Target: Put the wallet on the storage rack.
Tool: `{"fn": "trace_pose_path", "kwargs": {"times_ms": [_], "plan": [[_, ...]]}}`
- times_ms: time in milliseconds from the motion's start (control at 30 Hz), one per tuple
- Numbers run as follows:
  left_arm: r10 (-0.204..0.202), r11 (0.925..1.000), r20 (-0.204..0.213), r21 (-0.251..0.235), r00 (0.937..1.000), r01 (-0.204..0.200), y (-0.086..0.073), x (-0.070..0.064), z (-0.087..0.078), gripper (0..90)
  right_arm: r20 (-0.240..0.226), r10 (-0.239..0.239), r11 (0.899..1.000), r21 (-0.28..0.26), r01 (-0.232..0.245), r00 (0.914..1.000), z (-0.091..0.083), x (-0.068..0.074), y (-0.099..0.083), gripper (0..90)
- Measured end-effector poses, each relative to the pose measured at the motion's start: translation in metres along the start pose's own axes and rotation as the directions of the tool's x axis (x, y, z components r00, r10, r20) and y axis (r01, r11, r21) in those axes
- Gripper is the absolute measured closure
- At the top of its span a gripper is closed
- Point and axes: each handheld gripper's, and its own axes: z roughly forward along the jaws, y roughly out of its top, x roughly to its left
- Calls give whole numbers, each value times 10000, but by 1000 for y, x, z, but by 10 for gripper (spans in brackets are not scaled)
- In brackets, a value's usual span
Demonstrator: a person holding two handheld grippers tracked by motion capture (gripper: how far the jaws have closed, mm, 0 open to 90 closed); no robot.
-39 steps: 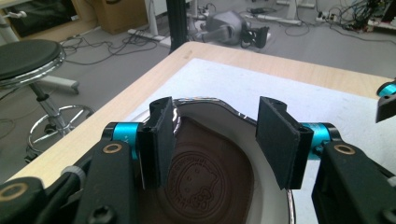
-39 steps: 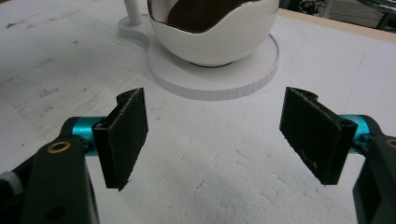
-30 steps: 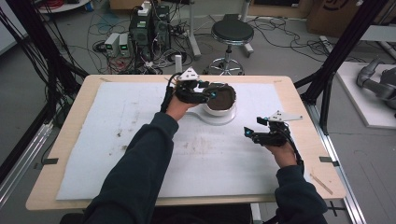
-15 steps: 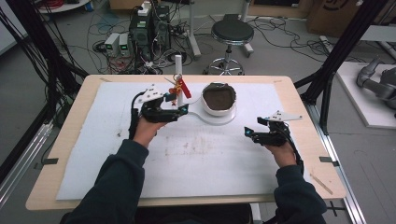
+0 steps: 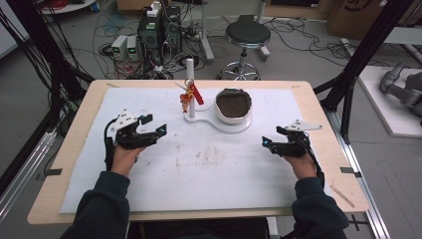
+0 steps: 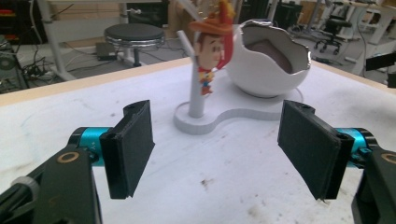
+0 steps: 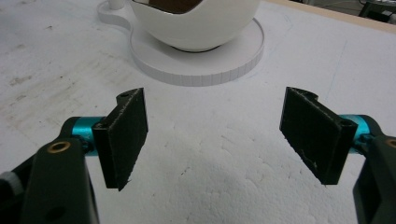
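Left gripper view: cowboy figurine keychain, brown hat, painted face, red-and-yellow body, hanging from the arm of a white post stand, dead ahead of the spread jaws and well beyond them. Just right of the post, on the same white base, an eggshell-shaped white bowl with a jagged silvered rim and a dark brown lining.

High view: left gripper low over the mat, jaws wide apart and empty, aimed forward and to the right toward the keychain, which dangles ahead of it and off to its right. Left hand wrapped around the grip from behind, dark sleeve running back to the near table edge. Right gripper held level near the right side of the mat, pointing left, jaws likewise parted around nothing, grey three-cornered plate on top.

Right gripper view: round end of the base and underside of the bowl ahead of the open jaws, apart from them.

Beneath both: white foam mat, smudged brown near its middle, on a pale wooden table. Beyond the far edge: round black stool, computer towers, tangled cables on a grey floor, black frame struts at either side.
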Motion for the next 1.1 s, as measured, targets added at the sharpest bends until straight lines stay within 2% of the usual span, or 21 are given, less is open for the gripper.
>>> {"fn": "trace_pose_path", "kwargs": {"times_ms": [100,333,433,600,800,867,967,1033,1100], "plan": [[-10,9998,-91,-210,10000,8,1,3,-3,265,52,5,10000,-11,-5,10000,0,0,0,237],[-2,9999,-97,-119,10000,1,-1,5,-4,265,74,41,10000,72,-42,10000,0,2,-1,238],[100,9999,-107,-122,9999,-101,-1,5,-7,265,82,-14,10000,31,14,10000,0,2,-1,238],[21,9999,-227,-139,9997,-24,-4,8,-11,265,105,-150,9999,75,149,9998,1,6,1,238],[5,9990,-389,-444,9992,-22,-2,9,-19,265,111,-263,9996,53,262,9996,-1,10,3,237],[-72,9985,-441,-551,9990,48,-1,10,-21,265,146,-309,9995,-59,310,9994,-3,10,3,238],[-234,9970,-464,-744,9986,200,-1,12,-22,265,190,-114,9996,-264,119,9998,-6,8,2,237],[-384,9968,-416,-720,9984,354,-2,14,-22,265,226,-76,9993,-374,84,9997,-6,5,1,237],[-367,9975,-426,-619,9984,341,-3,15,-21,265,233,-75,9993,-372,84,9997,-6,3,1,237]]}}
